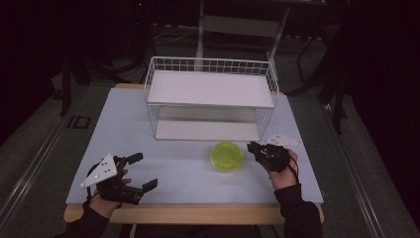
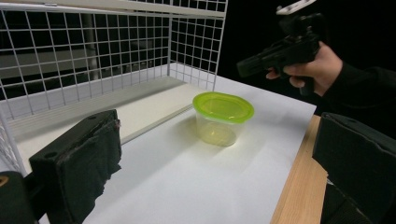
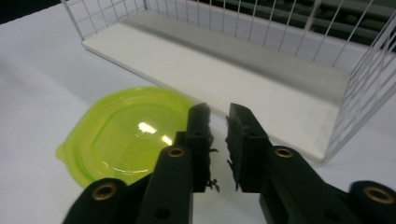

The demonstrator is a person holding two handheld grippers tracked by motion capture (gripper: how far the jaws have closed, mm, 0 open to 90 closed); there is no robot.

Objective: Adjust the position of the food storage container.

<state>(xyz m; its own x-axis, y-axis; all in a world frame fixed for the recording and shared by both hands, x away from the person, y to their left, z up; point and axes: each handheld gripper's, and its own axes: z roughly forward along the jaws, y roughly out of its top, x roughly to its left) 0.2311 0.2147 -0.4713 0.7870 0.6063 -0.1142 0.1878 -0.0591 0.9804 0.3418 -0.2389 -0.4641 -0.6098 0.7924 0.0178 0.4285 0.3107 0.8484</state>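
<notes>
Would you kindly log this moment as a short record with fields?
Container: lidded green tub, upright on the table, in front of the rack
Rack: white wire shelf, two tiers, both bare
Left tongs: jaws wide apart, holding nothing, left of the tub
Right tongs: jaws nearly closed, narrow gap, nothing between, just right of the tub

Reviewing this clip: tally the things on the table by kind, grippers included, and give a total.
Lidded green container: 1
White wire shelf rack: 1
Handheld grippers: 2, left gripper and right gripper
Total: 4
</notes>
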